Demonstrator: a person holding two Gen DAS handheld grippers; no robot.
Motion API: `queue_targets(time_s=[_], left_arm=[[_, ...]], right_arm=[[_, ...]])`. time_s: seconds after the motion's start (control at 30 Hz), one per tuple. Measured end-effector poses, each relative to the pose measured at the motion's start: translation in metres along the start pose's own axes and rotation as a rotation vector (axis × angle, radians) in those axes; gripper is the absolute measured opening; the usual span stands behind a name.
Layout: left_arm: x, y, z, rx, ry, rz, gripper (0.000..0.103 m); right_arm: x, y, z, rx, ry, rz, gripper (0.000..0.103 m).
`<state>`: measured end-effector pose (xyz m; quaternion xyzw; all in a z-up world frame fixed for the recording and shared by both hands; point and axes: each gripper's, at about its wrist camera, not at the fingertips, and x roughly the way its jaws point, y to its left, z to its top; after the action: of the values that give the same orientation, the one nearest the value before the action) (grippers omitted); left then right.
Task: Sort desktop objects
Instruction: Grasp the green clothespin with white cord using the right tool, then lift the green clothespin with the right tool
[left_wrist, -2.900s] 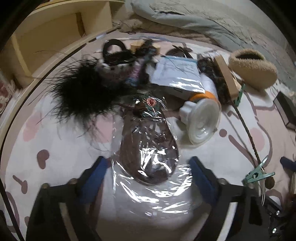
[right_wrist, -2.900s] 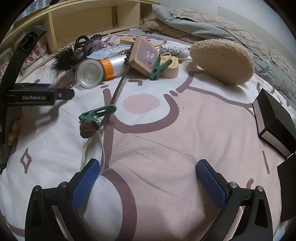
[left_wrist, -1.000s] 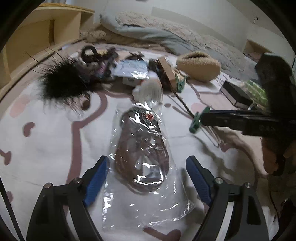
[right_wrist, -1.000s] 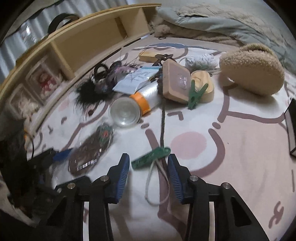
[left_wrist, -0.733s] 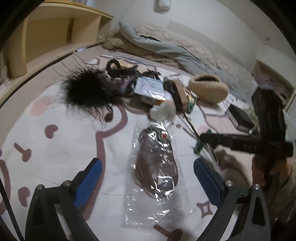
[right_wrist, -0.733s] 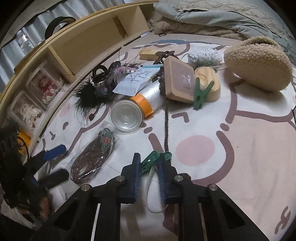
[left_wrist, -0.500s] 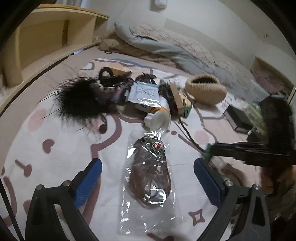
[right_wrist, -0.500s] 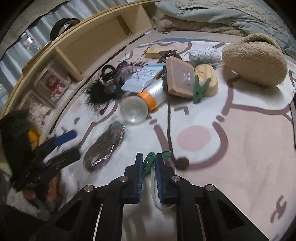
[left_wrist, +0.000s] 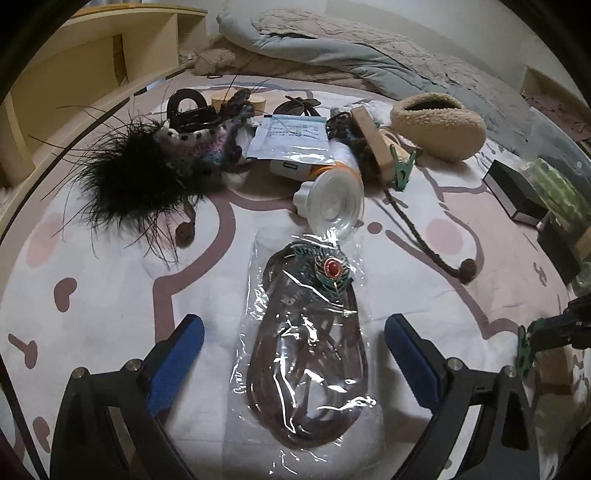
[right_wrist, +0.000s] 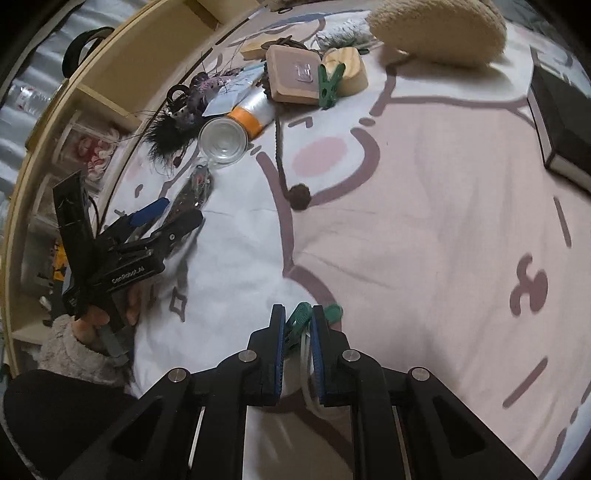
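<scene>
A clear plastic bag (left_wrist: 306, 354) holding a brown cord necklace with a red-stone pendant lies on the printed sheet. My left gripper (left_wrist: 293, 325) straddles it, and its jaws are closing from wide. The blue pads stand well clear of the bag on both sides. In the right wrist view the left gripper (right_wrist: 179, 211) hovers over the same bag (right_wrist: 195, 188), held by a hand in a fleece sleeve. My right gripper (right_wrist: 298, 314) is shut on a green clothespin (right_wrist: 303, 310), with a white cord loop (right_wrist: 304, 369) hanging below it. The right gripper (left_wrist: 554, 332) also shows at the left wrist view's right edge.
Behind the bag lie a clear jar with an orange band (left_wrist: 332, 206), a black feather piece (left_wrist: 136, 184), a paper packet (left_wrist: 291, 136), a second green clothespin (left_wrist: 402, 166) and a fleece pouch (left_wrist: 439, 125). A braided cord with a ball end (left_wrist: 467, 269) and a black box (left_wrist: 517, 192) lie right. A wooden shelf (left_wrist: 92, 55) lines the left.
My right gripper shut on the green clothespin and carried it away from the braided cord, toward the near side. The left gripper's jaws spread wider and shifted over the bag.
</scene>
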<state>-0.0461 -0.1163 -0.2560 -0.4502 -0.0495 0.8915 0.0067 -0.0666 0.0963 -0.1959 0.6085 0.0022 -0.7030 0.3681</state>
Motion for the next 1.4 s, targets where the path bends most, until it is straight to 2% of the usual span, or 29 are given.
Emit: queue_targets(time_s=[0.13, 0.27, 0.33, 0.5, 0.6, 0.7, 0.8, 0.93, 1.1, 1.23, 1.33, 1.4], left_arm=[[0.001, -0.002, -0.003, 0.011, -0.011, 0.016, 0.097], [0.002, 0.001, -0.004, -0.004, -0.021, -0.001, 0.096], [0.002, 0.002, -0.004, -0.012, -0.025, -0.011, 0.096], [0.003, 0.003, -0.005, -0.012, -0.025, -0.015, 0.096], [0.002, 0.003, -0.005, -0.014, -0.025, -0.016, 0.097], [0.003, 0.003, -0.005, -0.014, -0.026, -0.016, 0.097], [0.003, 0.004, -0.005, -0.014, -0.028, -0.020, 0.097], [0.003, 0.004, -0.006, -0.013, -0.028, -0.019, 0.097], [0.003, 0.004, -0.006, -0.013, -0.028, -0.019, 0.097], [0.003, 0.004, -0.006, -0.014, -0.029, -0.020, 0.097], [0.003, 0.004, -0.006, -0.013, -0.028, -0.020, 0.097], [0.003, 0.004, -0.006, -0.013, -0.029, -0.019, 0.097]], right_arm=[[-0.002, 0.018, 0.008, -0.105, -0.036, -0.042, 0.015], [-0.013, 0.033, 0.008, -0.218, -0.052, -0.090, 0.015], [-0.018, 0.032, 0.006, -0.221, -0.053, -0.093, 0.015], [-0.017, 0.032, -0.017, -0.186, 0.030, -0.007, 0.015], [-0.012, 0.034, -0.028, -0.182, 0.068, -0.030, 0.015], [-0.013, 0.029, -0.025, -0.155, 0.022, -0.069, 0.015], [-0.018, 0.032, -0.013, -0.155, -0.026, -0.070, 0.015], [-0.006, 0.041, -0.001, -0.207, -0.030, -0.098, 0.015], [0.020, 0.052, 0.004, -0.225, 0.021, -0.057, 0.015], [0.000, 0.068, -0.006, -0.273, -0.017, 0.077, 0.015], [-0.009, 0.076, -0.026, -0.336, 0.016, 0.084, 0.015], [-0.008, 0.074, -0.039, -0.334, 0.053, 0.068, 0.015]])
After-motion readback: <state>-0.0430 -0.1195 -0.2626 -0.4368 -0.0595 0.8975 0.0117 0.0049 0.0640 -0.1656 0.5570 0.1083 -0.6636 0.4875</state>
